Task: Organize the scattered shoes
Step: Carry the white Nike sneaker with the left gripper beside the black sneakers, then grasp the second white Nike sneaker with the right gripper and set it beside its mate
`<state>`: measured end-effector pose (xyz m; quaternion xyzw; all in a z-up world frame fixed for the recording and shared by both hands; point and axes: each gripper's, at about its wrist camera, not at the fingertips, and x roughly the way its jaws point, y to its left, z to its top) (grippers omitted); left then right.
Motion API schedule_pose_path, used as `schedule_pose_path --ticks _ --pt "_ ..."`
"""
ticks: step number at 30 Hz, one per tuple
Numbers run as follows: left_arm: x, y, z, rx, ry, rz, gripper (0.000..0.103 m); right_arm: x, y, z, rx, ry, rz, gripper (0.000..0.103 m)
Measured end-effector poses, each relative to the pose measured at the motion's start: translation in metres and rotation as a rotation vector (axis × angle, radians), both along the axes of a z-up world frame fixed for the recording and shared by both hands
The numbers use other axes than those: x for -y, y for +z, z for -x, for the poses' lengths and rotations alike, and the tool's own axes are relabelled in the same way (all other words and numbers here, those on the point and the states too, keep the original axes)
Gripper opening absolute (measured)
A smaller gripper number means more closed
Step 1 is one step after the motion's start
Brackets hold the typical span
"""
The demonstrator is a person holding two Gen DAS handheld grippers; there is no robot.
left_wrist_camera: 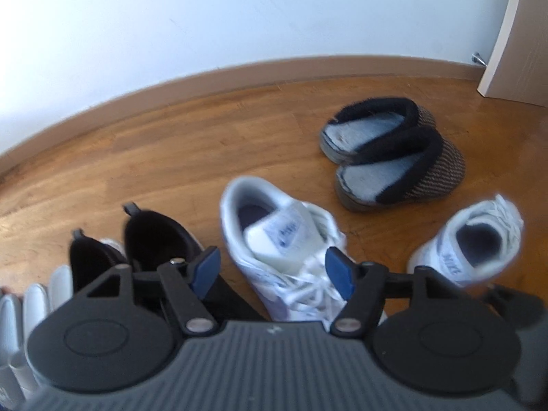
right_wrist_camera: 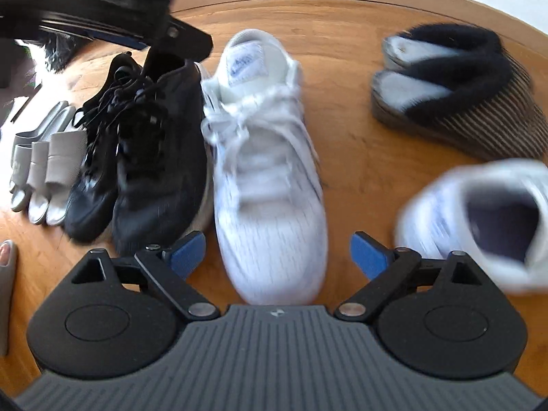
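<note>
A white sneaker (left_wrist_camera: 284,239) stands on the wood floor right beside a black pair (left_wrist_camera: 154,239), heel toward the wall. My left gripper (left_wrist_camera: 272,272) is open, its blue pads flanking the sneaker's laces without pressing on it. In the right wrist view the same sneaker (right_wrist_camera: 267,171) lies toe-first between the wide-open pads of my right gripper (right_wrist_camera: 278,255), which holds nothing. Its mate, a second white sneaker (right_wrist_camera: 479,222), sits apart at the lower right, blurred; the left wrist view shows this mate (left_wrist_camera: 469,243) too. One of the left gripper's fingers (right_wrist_camera: 186,39) shows over the black pair (right_wrist_camera: 144,157).
A brown striped slipper pair (left_wrist_camera: 394,150) with black fleece trim stands further right near the wall. Grey slides (right_wrist_camera: 44,167) line up left of the black shoes. A person's toes (right_wrist_camera: 7,253) show at the left edge. A door (left_wrist_camera: 513,34) and doorstop (left_wrist_camera: 477,58) are at the far right.
</note>
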<state>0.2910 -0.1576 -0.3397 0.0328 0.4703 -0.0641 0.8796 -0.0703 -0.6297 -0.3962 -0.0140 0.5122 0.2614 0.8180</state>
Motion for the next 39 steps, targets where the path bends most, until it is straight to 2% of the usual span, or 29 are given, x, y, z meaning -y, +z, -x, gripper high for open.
schedule_pose_path --ticks 7,10,12,18,21,22,23,24,25,26,28,31,32,34,35,38,39 --pt "0.059 -0.029 0.009 -0.14 -0.108 0.103 0.074 0.093 -0.008 0.031 -0.057 -0.262 0.025 0.099" --pt "0.078 -0.045 0.006 -0.211 -0.128 0.187 0.074 0.118 -0.011 0.034 -0.062 -0.333 0.04 0.099" --pt "0.083 -0.052 0.001 -0.219 -0.102 0.219 0.072 0.131 -0.011 0.035 -0.056 -0.363 0.041 0.099" --pt "0.095 -0.056 -0.019 -0.223 -0.048 0.284 0.072 0.142 -0.006 0.035 0.009 -0.318 0.087 0.099" --pt "0.102 -0.056 -0.024 -0.241 -0.087 0.318 0.071 0.145 -0.006 0.037 0.021 -0.295 0.106 0.099" --pt "0.104 -0.061 -0.026 -0.268 -0.1 0.327 0.069 0.146 -0.007 0.038 0.02 -0.293 0.109 0.099" --pt "0.106 -0.064 -0.028 -0.281 -0.101 0.332 0.056 0.146 -0.007 0.038 0.019 -0.29 0.11 0.099" --pt "0.106 -0.073 -0.032 -0.307 -0.092 0.341 0.049 0.147 -0.008 0.038 0.018 -0.287 0.113 0.099" --pt "0.105 -0.078 -0.034 -0.319 -0.091 0.379 0.047 0.147 -0.009 0.039 0.02 -0.281 0.121 0.099" --pt "0.105 -0.082 -0.036 -0.317 -0.104 0.417 0.038 0.147 -0.009 0.039 0.022 -0.277 0.129 0.099" --pt "0.107 -0.079 -0.034 -0.264 -0.127 0.393 0.035 0.146 -0.009 0.039 0.03 -0.266 0.145 0.099" --pt "0.101 -0.072 -0.036 -0.186 -0.126 0.354 0.023 0.145 -0.008 0.037 0.058 -0.239 0.185 0.1" --pt "0.096 -0.071 -0.041 -0.178 -0.114 0.35 0.016 0.145 -0.008 0.036 0.073 -0.229 0.205 0.1" --pt "0.087 -0.068 -0.051 -0.176 -0.111 0.35 0.011 0.143 -0.007 0.034 0.095 -0.222 0.23 0.102" --pt "0.086 -0.067 -0.054 -0.181 -0.112 0.358 0.003 0.141 -0.006 0.03 0.114 -0.219 0.243 0.102" --pt "0.076 -0.055 -0.059 -0.162 -0.117 0.379 0.003 0.131 -0.008 0.02 0.116 -0.173 0.233 0.102" --pt "0.073 -0.05 -0.06 -0.156 -0.117 0.387 0.007 0.126 -0.009 0.016 0.124 -0.148 0.234 0.102"
